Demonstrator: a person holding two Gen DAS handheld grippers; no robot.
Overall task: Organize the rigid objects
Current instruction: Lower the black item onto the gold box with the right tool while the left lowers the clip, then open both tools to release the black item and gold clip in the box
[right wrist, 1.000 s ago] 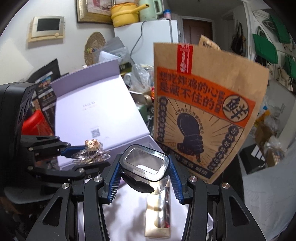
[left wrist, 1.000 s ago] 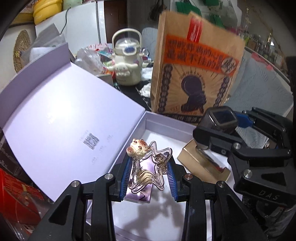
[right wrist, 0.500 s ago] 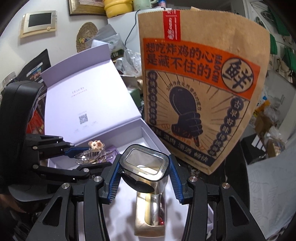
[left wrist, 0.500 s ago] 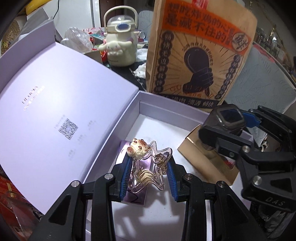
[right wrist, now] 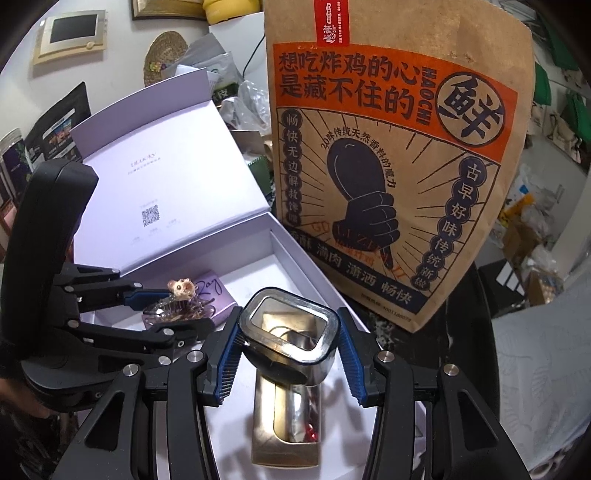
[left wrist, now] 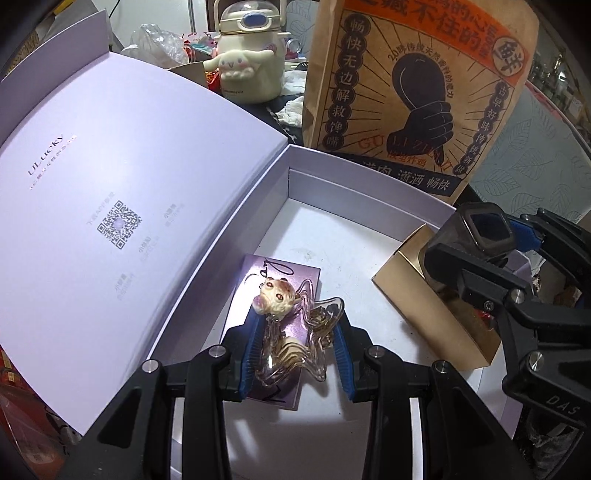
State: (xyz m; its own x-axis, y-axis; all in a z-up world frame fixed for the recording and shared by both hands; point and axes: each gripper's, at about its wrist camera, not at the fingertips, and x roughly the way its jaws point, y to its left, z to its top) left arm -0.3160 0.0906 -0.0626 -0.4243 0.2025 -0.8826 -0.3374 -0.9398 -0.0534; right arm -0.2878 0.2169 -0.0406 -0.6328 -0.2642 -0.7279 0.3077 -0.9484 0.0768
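Two grippers over box (left wrist: 369, 192), lid (left wrist: 110, 184) printed "LiLucky": left (left wrist: 295, 339) clamped on clip (left wrist: 291, 332); right (right wrist: 288, 350) clamped on bottle (right wrist: 291, 332); bag (right wrist: 388, 166) reads "HAOCHI".

A pale wall (right wrist: 122, 74) carries a framed dark panel (right wrist: 70, 35) and a round woven straw piece (right wrist: 164, 55). A tall printed brown paper bag (right wrist: 388, 166) stands upright, with a cream cartoon-dog kettle (left wrist: 249, 62), crumpled plastic and boxes crowded around under bright indoor light.
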